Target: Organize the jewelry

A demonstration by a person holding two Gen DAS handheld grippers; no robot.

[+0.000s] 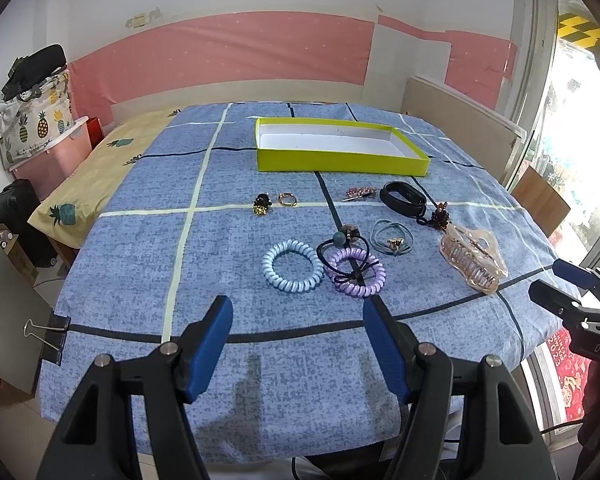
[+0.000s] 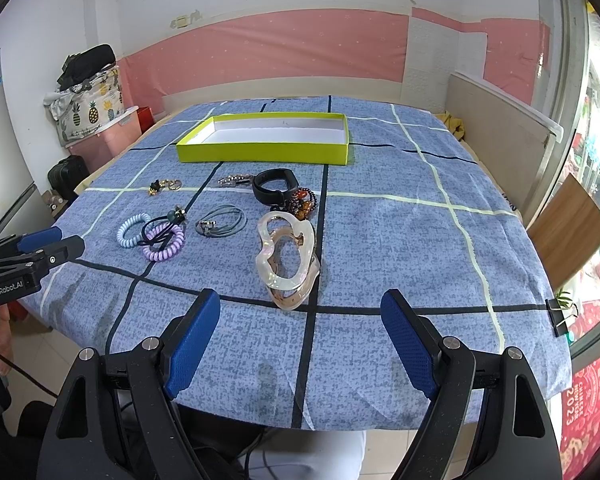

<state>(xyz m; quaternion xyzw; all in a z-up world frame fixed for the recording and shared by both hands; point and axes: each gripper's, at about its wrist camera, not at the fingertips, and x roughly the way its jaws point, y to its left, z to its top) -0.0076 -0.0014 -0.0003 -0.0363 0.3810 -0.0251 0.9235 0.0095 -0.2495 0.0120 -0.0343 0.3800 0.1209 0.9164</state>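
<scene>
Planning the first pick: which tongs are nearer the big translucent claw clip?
Right. The right tongs sit open just short of the claw clip, nearly in line with it; the left tongs, also open, are further to its left, facing the coil hair ties.

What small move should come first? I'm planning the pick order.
Probably ease the open right gripper forward onto the translucent pink hair claw clip: it lies nearest, directly ahead of the fingers. The yellow-green cardboard box is empty, and both grippers hold nothing.
</scene>
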